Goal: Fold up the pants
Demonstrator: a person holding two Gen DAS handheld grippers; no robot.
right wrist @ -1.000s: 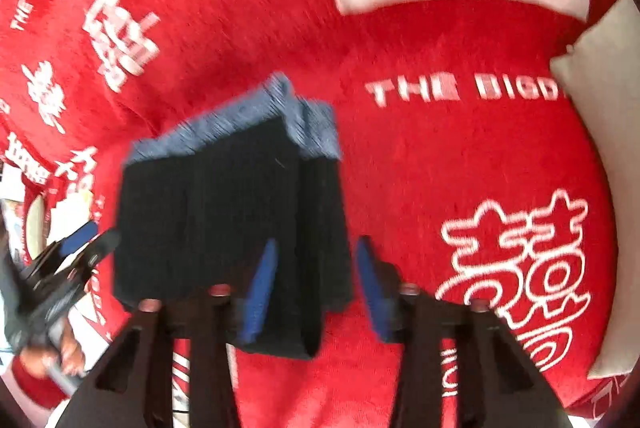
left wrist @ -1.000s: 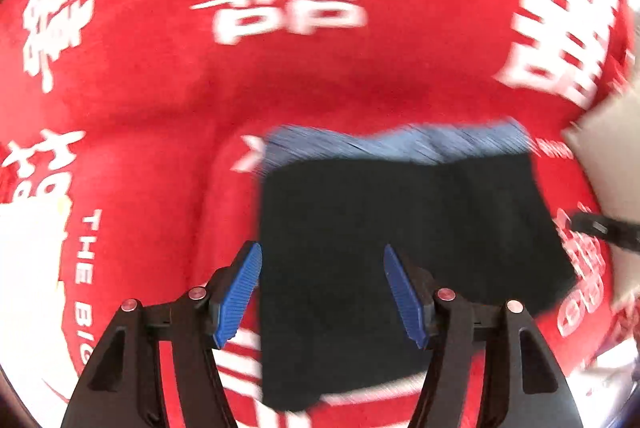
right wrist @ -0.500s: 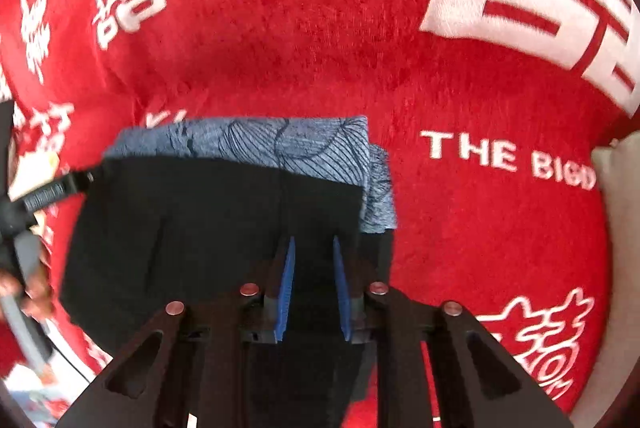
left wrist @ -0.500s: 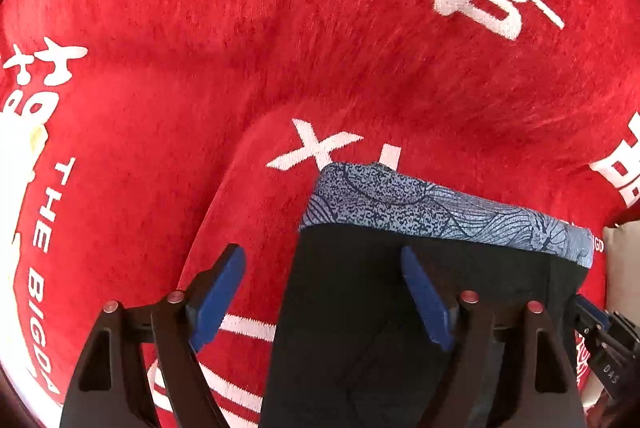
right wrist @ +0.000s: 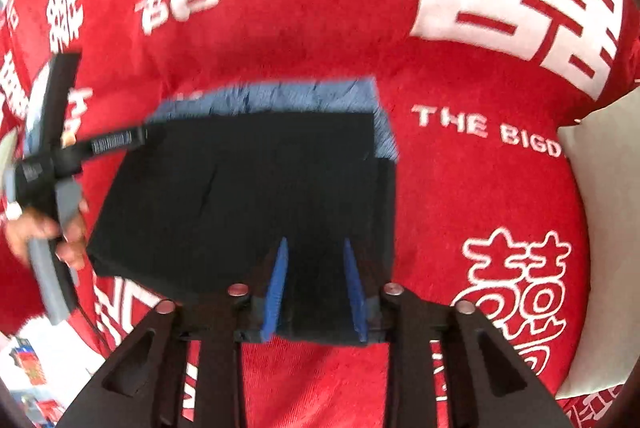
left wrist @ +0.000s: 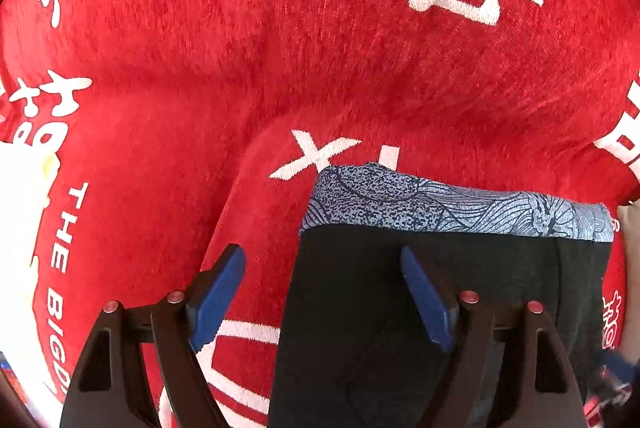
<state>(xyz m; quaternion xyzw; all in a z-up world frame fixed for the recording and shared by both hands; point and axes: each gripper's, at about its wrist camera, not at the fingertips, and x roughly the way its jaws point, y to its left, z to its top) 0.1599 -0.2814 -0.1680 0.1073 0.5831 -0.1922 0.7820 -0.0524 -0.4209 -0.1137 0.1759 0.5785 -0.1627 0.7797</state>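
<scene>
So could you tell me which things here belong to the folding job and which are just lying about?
Job: pants, left gripper, right gripper.
Lying about: red blanket, beige pillow, white cloth.

A home bedroom is showing here: a plush red wedding blanket with white double-happiness characters [right wrist: 320,28] is covering a bed, and a cream fabric pillow [right wrist: 600,228] is lying alongside.
</scene>
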